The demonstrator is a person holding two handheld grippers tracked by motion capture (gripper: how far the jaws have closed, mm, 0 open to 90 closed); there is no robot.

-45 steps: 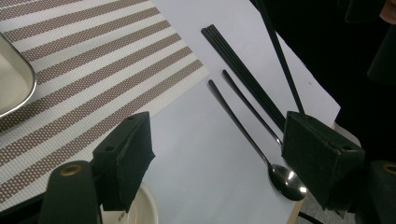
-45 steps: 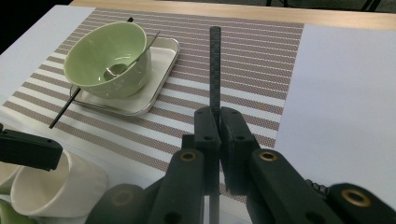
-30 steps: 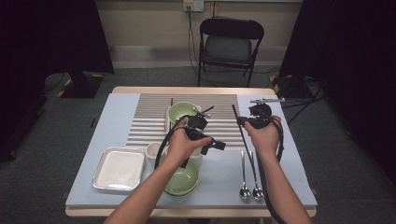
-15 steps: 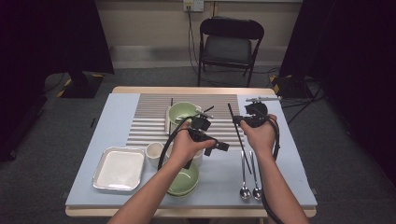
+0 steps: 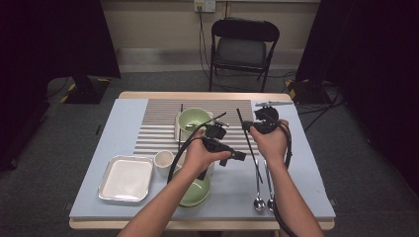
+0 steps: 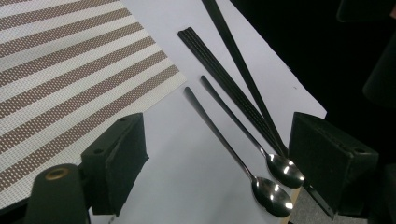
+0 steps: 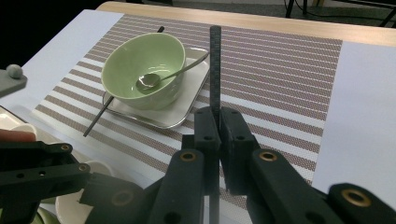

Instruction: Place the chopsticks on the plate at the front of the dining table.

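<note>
While the right claw (image 7: 218, 135) stays out over the counter (image 5: 123, 113), clenched on one black chopstick (image 7: 215, 65), the stick runs straight on past the pads, its long axis pointing far and left toward the striped mat (image 7: 289, 70). From above, that chopstick (image 5: 247, 138) lies slanted from the far left down to the near right, held around its middle by the right hand. The left claw (image 6: 219, 154) hangs released with nothing between its pads, looking down at the right edge of the counter, where a second chopstick (image 6: 224, 79) lies beside two spoons (image 6: 233, 140). That stick lies just under and beyond the left claw, its long axis running near to far, so I judge the left hand the nearer one to take it.

On the mat a green bowl (image 7: 142, 70) sits on a white square dish (image 7: 182, 109) with a spoon inside. Near left, a white tray (image 5: 126, 177) lies bare beside a small cup (image 5: 163, 160), and another green bowl (image 5: 195, 192) sits under the left forearm.
</note>
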